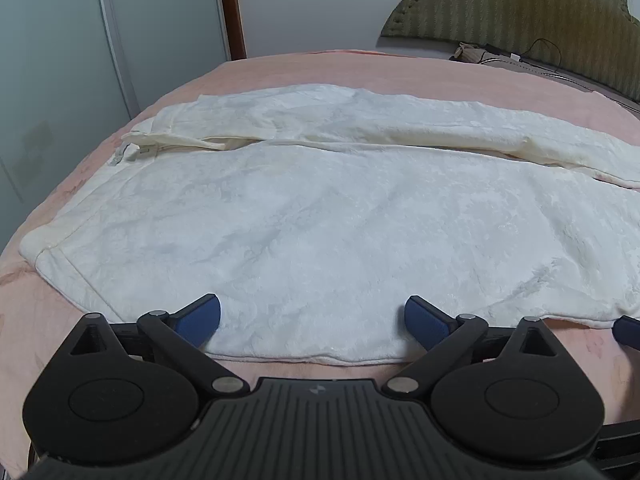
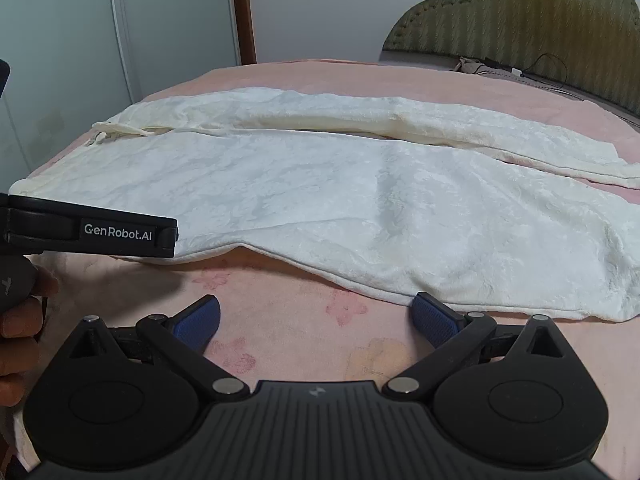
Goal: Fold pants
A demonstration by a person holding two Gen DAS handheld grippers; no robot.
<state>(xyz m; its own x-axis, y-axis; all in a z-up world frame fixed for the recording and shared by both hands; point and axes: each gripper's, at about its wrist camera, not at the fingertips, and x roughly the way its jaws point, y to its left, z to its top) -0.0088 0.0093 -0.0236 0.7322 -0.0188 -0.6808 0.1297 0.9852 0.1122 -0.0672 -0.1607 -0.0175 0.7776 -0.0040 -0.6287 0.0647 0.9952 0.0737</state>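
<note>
White plush pants (image 1: 320, 216) lie flat across a pink bedspread (image 1: 304, 68), waist at the left and both legs running to the right. My left gripper (image 1: 312, 316) is open, its blue pads on either side of the pants' near edge with cloth under the gap but not pinched. In the right wrist view the pants (image 2: 320, 200) lie ahead and my right gripper (image 2: 316, 312) is open over bare bedspread (image 2: 280, 320). Its right pad (image 2: 432, 316) is at the near hem. The left gripper's black body (image 2: 92, 232) shows at the left, held by a hand (image 2: 20, 320).
An olive quilted headboard (image 1: 520, 4) rises at the far right, with a cable and small items (image 1: 480, 54) on the bed below it. Pale wardrobe doors (image 1: 60, 80) stand beyond the bed's left edge. The far leg's cuff (image 2: 616, 176) reaches the right side.
</note>
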